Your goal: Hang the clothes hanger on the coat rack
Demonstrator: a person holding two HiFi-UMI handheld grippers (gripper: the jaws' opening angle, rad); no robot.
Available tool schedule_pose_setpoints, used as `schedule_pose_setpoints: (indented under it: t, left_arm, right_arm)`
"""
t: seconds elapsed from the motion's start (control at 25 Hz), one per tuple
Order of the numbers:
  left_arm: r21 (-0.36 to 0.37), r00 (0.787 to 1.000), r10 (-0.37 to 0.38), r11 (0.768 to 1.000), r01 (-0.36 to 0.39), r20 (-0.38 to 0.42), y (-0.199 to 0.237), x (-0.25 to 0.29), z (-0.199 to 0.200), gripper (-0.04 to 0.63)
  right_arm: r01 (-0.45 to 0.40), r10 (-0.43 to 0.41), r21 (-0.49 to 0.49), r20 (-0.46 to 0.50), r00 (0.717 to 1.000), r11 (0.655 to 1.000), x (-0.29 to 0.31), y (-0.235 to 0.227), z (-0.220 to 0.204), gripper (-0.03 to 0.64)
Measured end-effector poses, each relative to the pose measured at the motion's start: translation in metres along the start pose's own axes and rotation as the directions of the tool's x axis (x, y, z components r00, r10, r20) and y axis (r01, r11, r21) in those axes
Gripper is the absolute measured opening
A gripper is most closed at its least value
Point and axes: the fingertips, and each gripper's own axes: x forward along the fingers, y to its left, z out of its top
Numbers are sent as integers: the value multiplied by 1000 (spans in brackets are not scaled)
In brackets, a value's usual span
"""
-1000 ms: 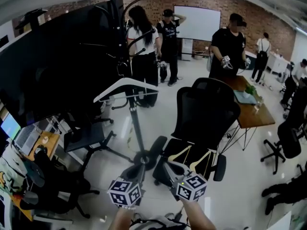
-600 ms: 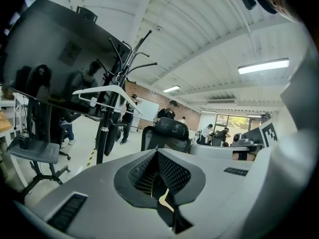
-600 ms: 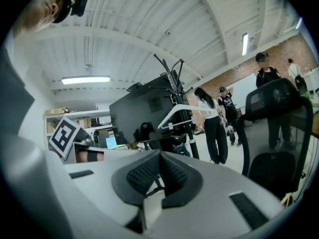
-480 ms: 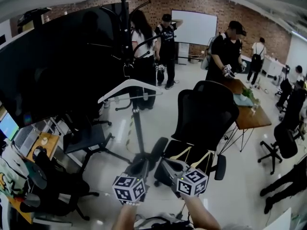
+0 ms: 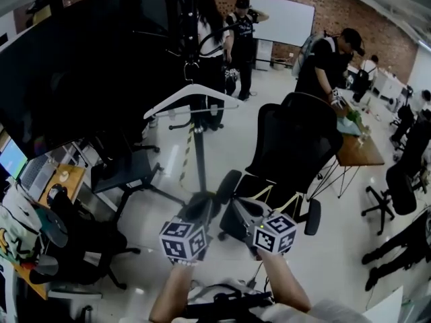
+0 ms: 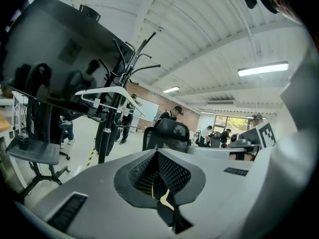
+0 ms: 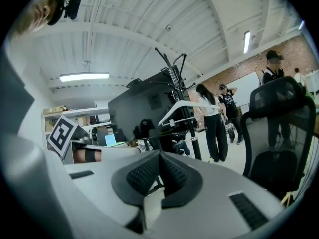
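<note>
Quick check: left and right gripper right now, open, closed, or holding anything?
Left gripper: closed, nothing between its jaws.
Right gripper: closed, nothing between its jaws.

Ceiling strip lights [image 6: 262,68] brighten sharp, fisheye-bent views; dark left side perhaps underexposed.

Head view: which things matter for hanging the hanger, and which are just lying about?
Job: white hanger, coat rack, left gripper and right gripper, both shut and empty.
Lying about: black office chair, wooden table, whiteboard, big dark screen.
</note>
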Motion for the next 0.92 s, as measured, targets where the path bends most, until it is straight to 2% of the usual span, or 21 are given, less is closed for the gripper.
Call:
schedule_pose_setpoints:
  t: [0.92]
  left_arm:
    - [-17, 1000, -16, 1000, 16, -15, 16, -4, -4, -9]
  right_arm:
    - [-3, 3, 23, -6, 1000, 1000, 18, 9, -4, 0]
